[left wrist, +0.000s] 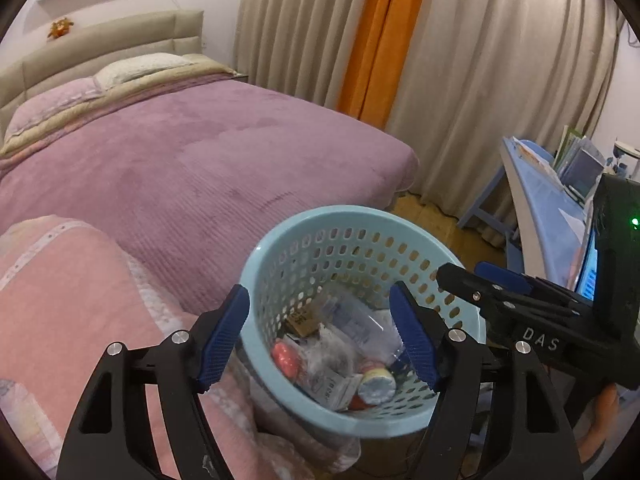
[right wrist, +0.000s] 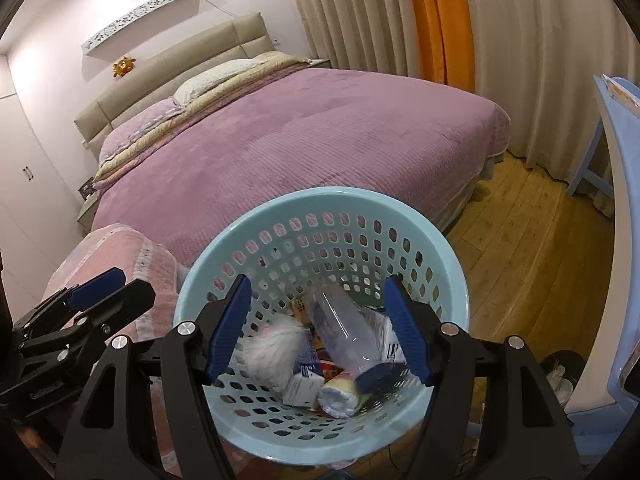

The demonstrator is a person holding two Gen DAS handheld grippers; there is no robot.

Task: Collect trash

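- Pale blue perforated plastic is forming the round wastebasket [right wrist: 280, 240], which is being seen at the foot of the purple-covered bed [right wrist: 320, 140], beside a folded pink quilt [left wrist: 72, 300].
- A clear plastic bottle [right wrist: 344, 332] with a dark blue cap is lying tilted inside the basket, among a white fluffy wad [right wrist: 276, 344], small cartons and a roll.
- The right gripper [right wrist: 318, 328] is being held above the basket opening, its jaws spread wide with nothing between them.
- The left gripper [left wrist: 320, 340] is likewise being held over the basket [left wrist: 360, 232], jaws apart and gripping nothing.
- A light blue desk [left wrist: 536, 200] is being shown at the right, over wooden flooring [right wrist: 520, 240].
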